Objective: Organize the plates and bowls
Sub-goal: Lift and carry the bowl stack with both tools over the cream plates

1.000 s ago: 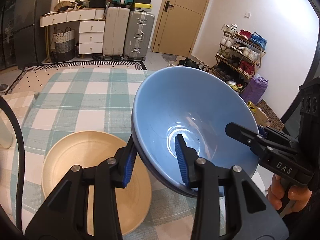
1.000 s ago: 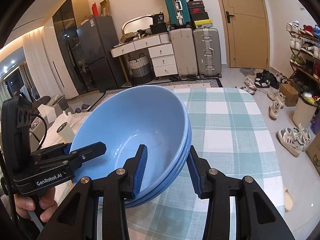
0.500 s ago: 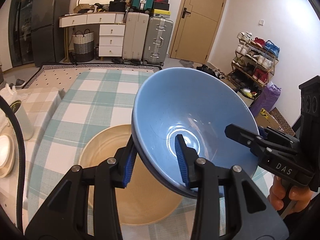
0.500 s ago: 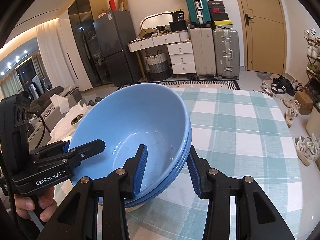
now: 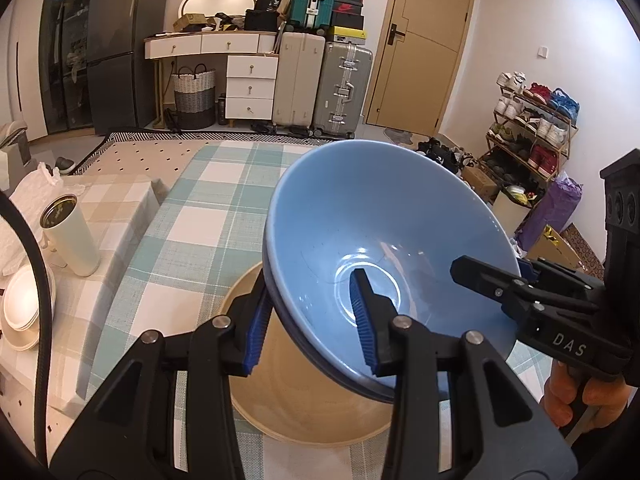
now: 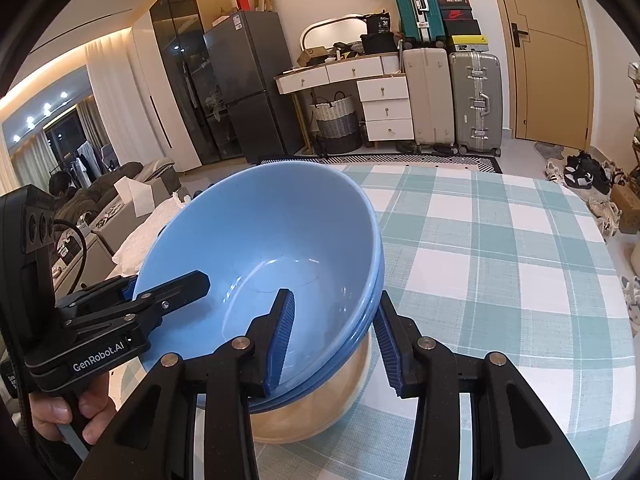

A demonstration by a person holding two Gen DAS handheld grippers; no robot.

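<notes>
Blue bowls (image 5: 384,240) now over beige bowl (image 5: 304,408); hand-held grippers marked "DAS", "GenRobot.AI"

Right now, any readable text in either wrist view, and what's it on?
"DAS": right tongs, on the black body, left wrist view.
"GenRobot.AI": left tongs, on the black body, right wrist view.
"36": black box on the dresser.
Shoebox, suitcase and fridge labels: too small to read.
</notes>
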